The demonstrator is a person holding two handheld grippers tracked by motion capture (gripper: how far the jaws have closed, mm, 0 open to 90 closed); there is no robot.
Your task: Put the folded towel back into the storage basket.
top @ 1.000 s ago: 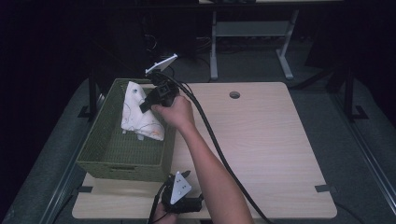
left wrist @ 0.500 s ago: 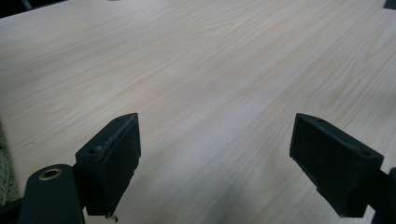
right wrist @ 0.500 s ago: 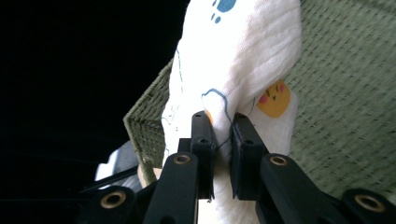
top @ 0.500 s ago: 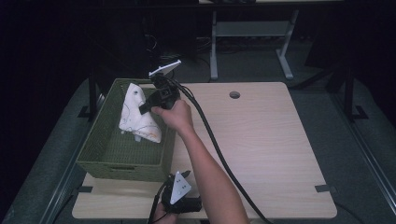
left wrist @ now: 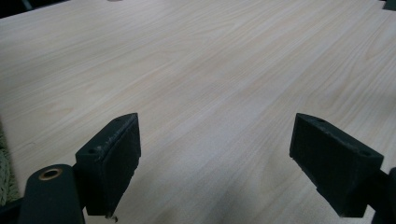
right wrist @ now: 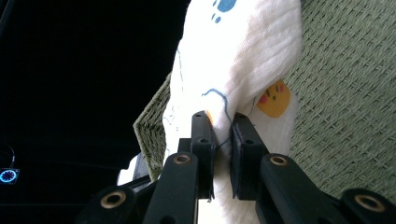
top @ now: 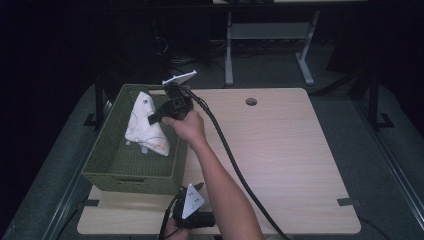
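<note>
A white cloth (top: 146, 126) with small coloured prints hangs above the green woven basket (top: 107, 161) at the table's left. My right gripper (top: 154, 118) is shut on the cloth's upper edge and holds it up over the basket. In the right gripper view the cloth (right wrist: 243, 60) is pinched between the two black jaws of the right gripper (right wrist: 222, 126), with the basket's weave (right wrist: 355, 116) behind. My left gripper (top: 192, 202) rests at the table's front edge. In the left gripper view the left gripper (left wrist: 215, 154) is open over bare wood.
The light wooden table (top: 285, 155) has a round cable hole (top: 251, 101) at the back. A thick black cable (top: 235, 165) trails from the right gripper across the table. Beyond the table stand a desk frame (top: 270, 40) and dark floor.
My right gripper has lifted the cloth a little higher and drawn it slightly toward the basket's right side. The left gripper has stayed in place.
</note>
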